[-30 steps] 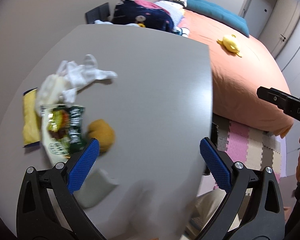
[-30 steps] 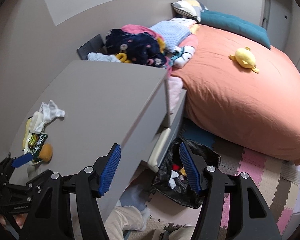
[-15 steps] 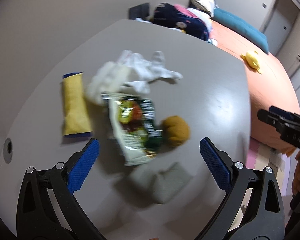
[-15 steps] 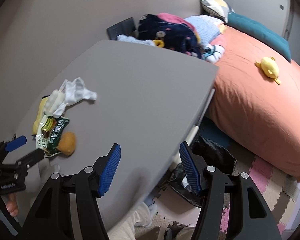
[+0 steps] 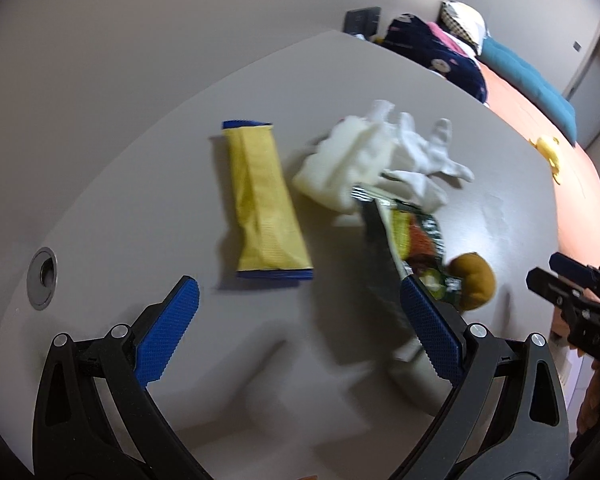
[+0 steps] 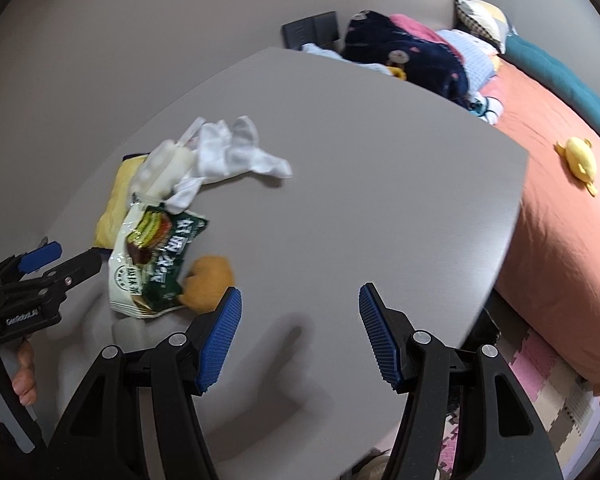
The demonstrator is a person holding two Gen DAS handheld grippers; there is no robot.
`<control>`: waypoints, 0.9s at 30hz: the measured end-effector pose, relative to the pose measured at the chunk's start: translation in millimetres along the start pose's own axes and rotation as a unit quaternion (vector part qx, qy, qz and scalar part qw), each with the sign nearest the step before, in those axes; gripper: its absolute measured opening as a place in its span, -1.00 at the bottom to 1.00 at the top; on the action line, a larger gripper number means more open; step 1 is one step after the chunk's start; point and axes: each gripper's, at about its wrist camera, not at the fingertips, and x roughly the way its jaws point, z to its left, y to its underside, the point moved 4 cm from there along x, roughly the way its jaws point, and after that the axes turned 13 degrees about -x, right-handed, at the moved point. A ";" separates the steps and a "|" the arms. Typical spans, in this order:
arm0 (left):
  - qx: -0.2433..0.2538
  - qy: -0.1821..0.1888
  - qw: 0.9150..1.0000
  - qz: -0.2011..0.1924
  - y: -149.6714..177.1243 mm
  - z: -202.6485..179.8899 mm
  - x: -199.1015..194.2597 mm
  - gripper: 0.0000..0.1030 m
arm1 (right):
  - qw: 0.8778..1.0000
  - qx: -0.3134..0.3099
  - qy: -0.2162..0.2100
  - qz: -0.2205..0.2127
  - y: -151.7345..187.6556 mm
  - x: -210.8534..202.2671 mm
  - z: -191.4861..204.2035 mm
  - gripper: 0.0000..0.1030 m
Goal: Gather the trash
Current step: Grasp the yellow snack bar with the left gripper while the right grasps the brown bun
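Both my hand-held grippers, left (image 5: 296,320) and right (image 6: 300,336), gape empty above the tabletop (image 6: 380,184). Reaching for trash: yellow wrapper (image 5: 266,204) lies ahead of the left one. Next, drop down, straddle it, squeeze.

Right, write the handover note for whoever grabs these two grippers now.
Left gripper: open, empty, above the desk near the yellow packet.
Right gripper: open, empty, over bare desk beside the brown lump.
Trash on the desk, clustered: yellow packet, white crumpled tissue, green snack wrapper, brown lump touching the wrapper.
Done: nothing picked up from this pile.
Left: grab each piece and bin it; no bin in view.
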 end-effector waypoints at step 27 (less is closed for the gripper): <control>0.002 -0.083 0.997 0.005 -38.8 5.8 54.0 0.62 | 0.998 0.004 -0.060 0.023 -6.6 39.4 31.5 -0.28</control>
